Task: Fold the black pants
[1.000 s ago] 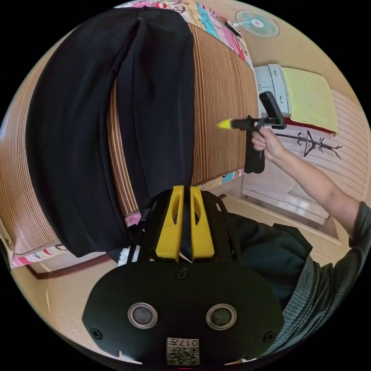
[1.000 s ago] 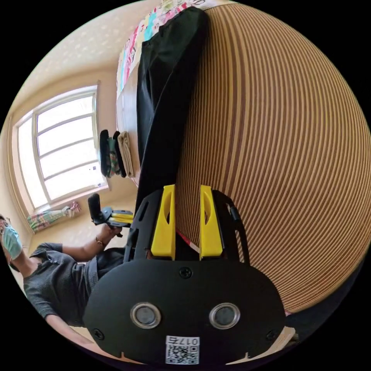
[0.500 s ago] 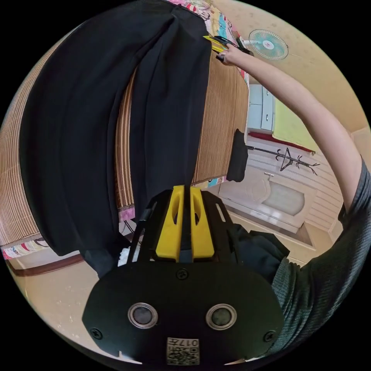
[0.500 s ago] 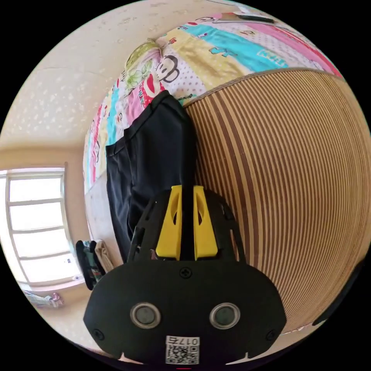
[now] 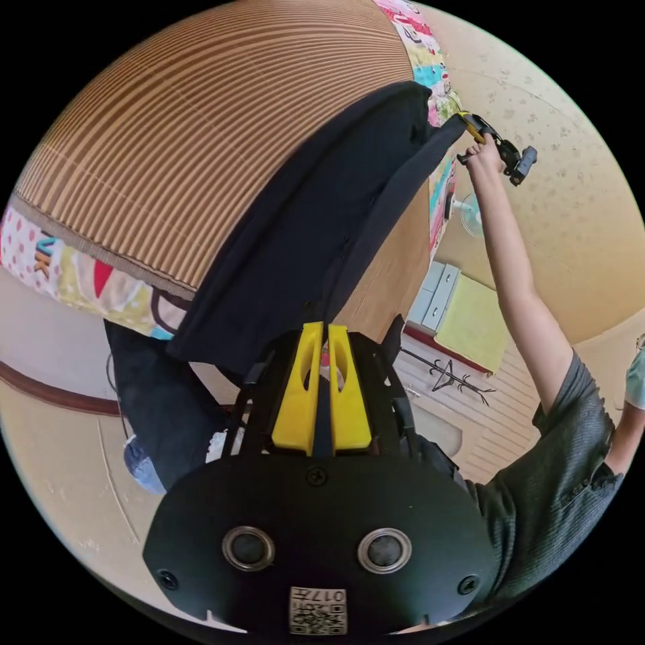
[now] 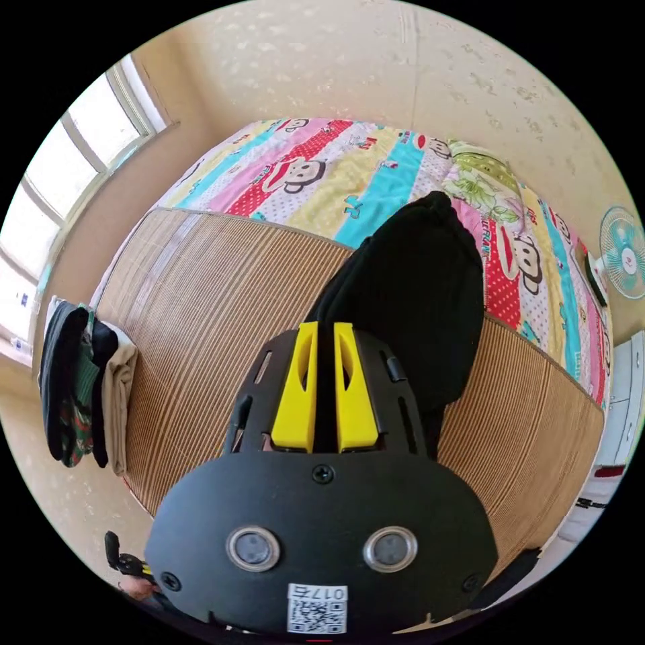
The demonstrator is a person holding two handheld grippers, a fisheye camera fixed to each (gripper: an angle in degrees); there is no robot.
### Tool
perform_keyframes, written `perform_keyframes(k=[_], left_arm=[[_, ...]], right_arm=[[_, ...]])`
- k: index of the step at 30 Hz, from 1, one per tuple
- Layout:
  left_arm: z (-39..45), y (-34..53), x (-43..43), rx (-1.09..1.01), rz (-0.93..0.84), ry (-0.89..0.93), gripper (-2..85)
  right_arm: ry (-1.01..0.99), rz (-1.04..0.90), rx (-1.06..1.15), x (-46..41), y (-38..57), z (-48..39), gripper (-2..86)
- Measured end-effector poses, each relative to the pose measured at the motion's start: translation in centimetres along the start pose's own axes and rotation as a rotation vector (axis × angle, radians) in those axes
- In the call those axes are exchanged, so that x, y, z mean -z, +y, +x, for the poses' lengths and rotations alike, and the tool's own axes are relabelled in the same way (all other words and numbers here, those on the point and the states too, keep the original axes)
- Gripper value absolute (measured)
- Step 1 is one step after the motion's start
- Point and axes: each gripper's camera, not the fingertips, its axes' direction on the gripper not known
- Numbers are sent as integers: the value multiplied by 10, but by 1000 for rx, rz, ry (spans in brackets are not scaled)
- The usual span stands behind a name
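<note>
Lying stretched across the striped mat [image 5: 201,134], long axis running from the left gripper [image 5: 321,336] at the near edge toward the right gripper [image 5: 474,125] at the far end: the pants [image 5: 316,222]. Both legs apparently stacked one over the other, fabric lifted and drawn fairly taut between the two grippers. Pinching the near end, left jaws nearly closed on dark cloth. Clamping the far end likewise, right gripper [image 6: 326,336] with jaws almost together and black fabric between them, the pants [image 6: 416,295] bunching beyond it over the mat [image 6: 201,289] and onto the cartoon sheet [image 6: 322,175]. Reaching far out, arm [image 5: 517,269] fully extended. Probably carrying one end toward the other along that axis for the next fold; neither gripper nearer, each already holding its own end. Sitting at the mat's left edge, a clothes stack [image 6: 84,390].
</note>
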Motion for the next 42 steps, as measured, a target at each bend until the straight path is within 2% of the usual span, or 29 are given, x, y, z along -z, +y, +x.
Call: perform_keyframes(k=[2, 7, 11, 16, 17, 20, 23, 27, 30, 33, 37, 40, 42], left_arm=[[-7, -6, 2, 11, -1, -94, -1], [-9, -14, 1, -49, -47, -217, -4], [6, -12, 0, -134, -135, -327, -3], [32, -12, 10, -235, -101, -283, 20], [39, -16, 7, -269, -104, -287, 47], [50, -32, -11, -314, -110, -264, 75], [52, -48, -44, -287, -139, -283, 83], [55, -55, -87, -241, -224, -351, 28], [72, -58, -81, -228, -279, -285, 9], [101, -43, -51, -342, -264, -231, 3], [108, -28, -25, -363, -201, -245, 2], [86, -33, -46, -297, -221, -274, 3], [68, -41, -72, -209, -264, -366, 9]], right_arm=[[-129, -122, 12, -43, -2, -2, 27], [-443, -31, 4, -16, 61, 27, 38], [-428, -122, -158, -1, 185, 66, 62], [-458, -363, -413, -17, 341, 76, 92], [-480, -400, -447, -21, 371, 69, 91], [-576, -409, -514, -27, 425, 47, 72], [-649, -383, -605, -30, 454, 30, 59], [-672, -356, -629, -18, 461, 25, 35], [-681, -325, -572, 11, 449, 27, 25], [-717, -270, -508, 41, 436, 24, 22], [-681, -328, -441, 32, 434, 16, 23], [-656, -403, -447, -2, 439, 20, 32], [-651, -460, -449, -15, 438, 28, 44]])
